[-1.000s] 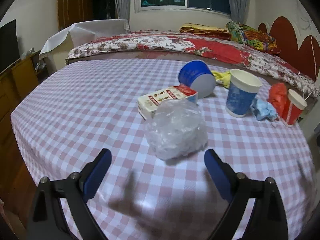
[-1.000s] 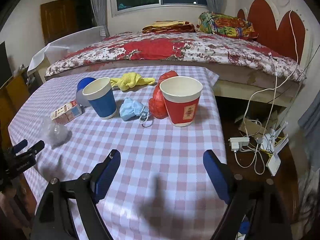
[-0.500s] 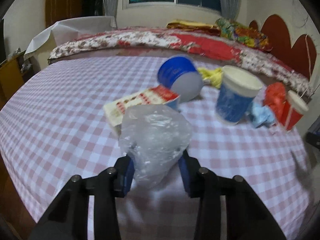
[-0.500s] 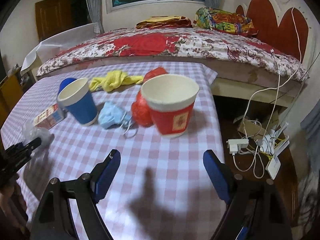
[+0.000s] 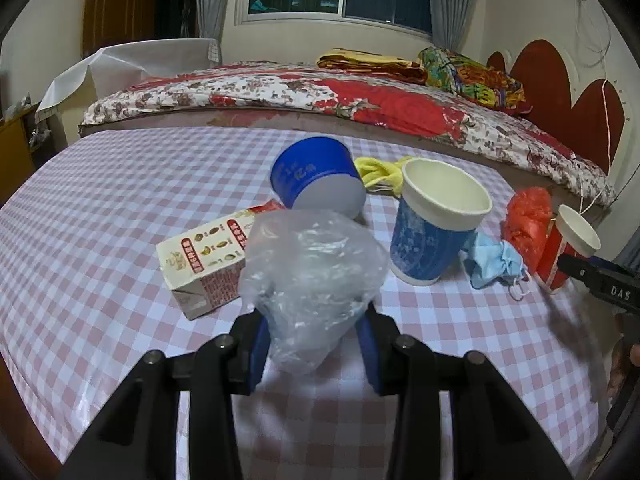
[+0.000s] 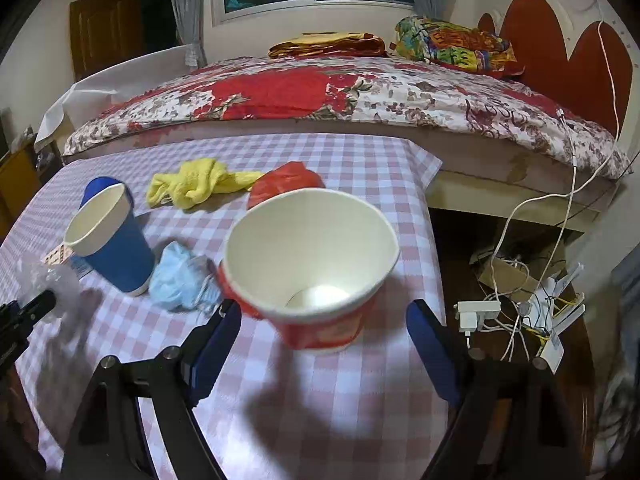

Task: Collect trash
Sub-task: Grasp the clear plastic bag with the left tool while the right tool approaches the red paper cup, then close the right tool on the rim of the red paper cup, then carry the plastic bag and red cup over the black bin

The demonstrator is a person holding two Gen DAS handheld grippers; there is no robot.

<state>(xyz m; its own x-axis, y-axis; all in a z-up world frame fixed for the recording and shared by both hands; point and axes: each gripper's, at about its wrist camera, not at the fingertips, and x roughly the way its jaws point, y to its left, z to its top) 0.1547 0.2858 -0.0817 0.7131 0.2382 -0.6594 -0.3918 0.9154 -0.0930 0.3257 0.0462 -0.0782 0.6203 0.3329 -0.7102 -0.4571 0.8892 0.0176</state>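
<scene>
The left gripper is clamped on a crumpled clear plastic bag near the table's near edge. The right gripper stands wide apart, flanking an upright red paper cup without contact, near the right edge. A blue paper cup, light blue face mask and printed carton lie between.

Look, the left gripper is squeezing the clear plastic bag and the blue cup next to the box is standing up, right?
Not quite. The left gripper does squeeze the clear plastic bag, but the blue cup next to the box lies tipped on its side, as the left wrist view shows.
</scene>
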